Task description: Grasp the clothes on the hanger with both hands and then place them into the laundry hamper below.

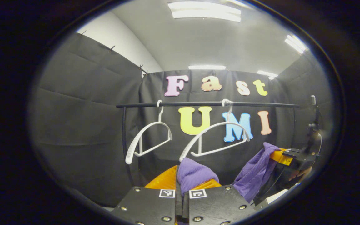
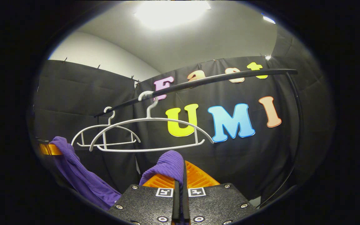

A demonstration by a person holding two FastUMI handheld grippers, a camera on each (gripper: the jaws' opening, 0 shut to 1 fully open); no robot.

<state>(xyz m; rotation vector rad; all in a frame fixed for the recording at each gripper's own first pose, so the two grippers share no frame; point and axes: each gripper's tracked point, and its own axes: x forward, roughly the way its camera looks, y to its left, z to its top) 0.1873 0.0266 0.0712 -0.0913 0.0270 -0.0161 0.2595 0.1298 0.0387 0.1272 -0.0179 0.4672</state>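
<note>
Left gripper view, left to right: two white plastic hangers, bare, are hanging from the black horizontal rail [image 1: 205, 104], one at centre left [image 1: 150, 137], one at centre [image 1: 214, 137]. At bottom centre the left tongs [image 1: 181, 179] with orange fingers are clamping a fold of the purple ribbed-knit garment [image 1: 195, 175]. At lower right the garment is draping down from the right tongs [image 1: 278, 154], held by a hand [image 1: 300, 172].

Right gripper view, left to right: at the left edge the garment [image 2: 80, 175] is trailing down from the left tongs' orange finger [image 2: 49, 149]. Both hangers [image 2: 150, 134] are hanging at centre left under the rail [image 2: 205, 82]. At bottom centre the right tongs [image 2: 180, 178] are pinching a bunch of the cloth, fingers pressed close together on it.
</note>
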